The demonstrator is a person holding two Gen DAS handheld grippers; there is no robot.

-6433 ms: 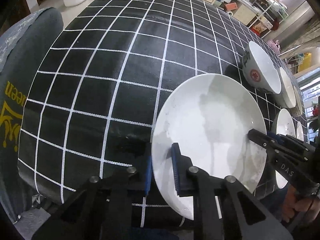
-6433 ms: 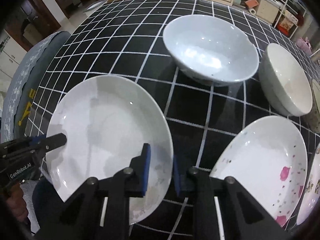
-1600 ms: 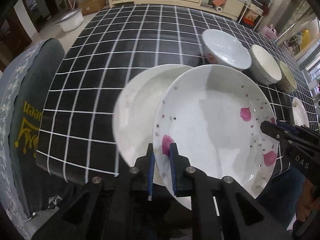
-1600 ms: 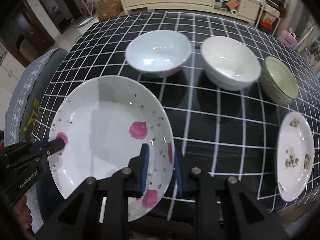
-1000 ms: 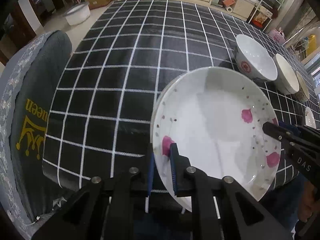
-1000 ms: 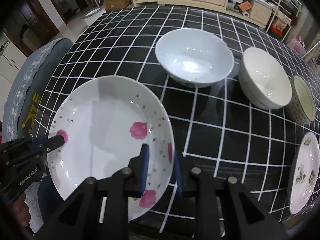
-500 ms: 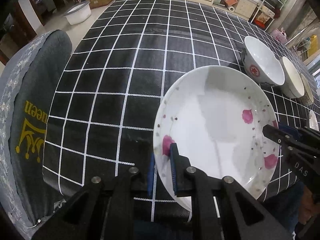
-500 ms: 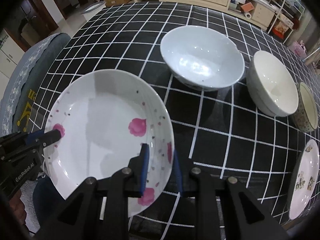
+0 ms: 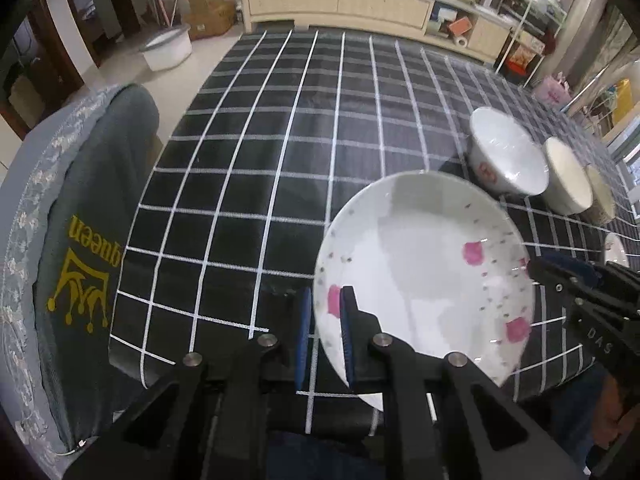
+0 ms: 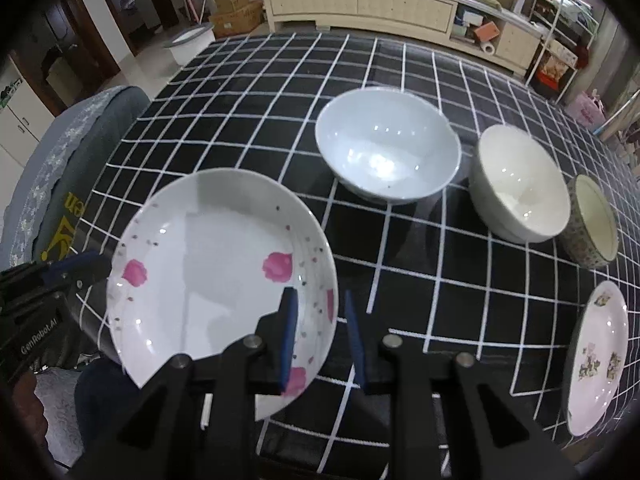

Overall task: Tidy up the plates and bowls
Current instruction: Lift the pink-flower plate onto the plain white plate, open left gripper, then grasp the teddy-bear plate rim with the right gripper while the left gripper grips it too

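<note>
A white plate with pink flowers (image 9: 424,276) lies on the black checked table (image 9: 280,128) near its front edge; it also shows in the right wrist view (image 10: 216,276). My left gripper (image 9: 324,332) is shut on its left rim. My right gripper (image 10: 320,332) has its jaws slightly apart around the plate's right rim. A large white bowl (image 10: 386,144), a cream bowl (image 10: 518,182) and a small patterned bowl (image 10: 592,220) stand in a row behind. A small floral plate (image 10: 598,356) lies at the right edge.
A grey chair back with a gold crown print (image 9: 80,240) stands at the table's left. A long cream cabinet (image 10: 360,0) and a white tub on the floor (image 9: 166,46) are beyond the table's far end.
The flowered plate has come down flat on the table. My right gripper's jaws have opened a little around its rim. My left gripper still clamps the plate.
</note>
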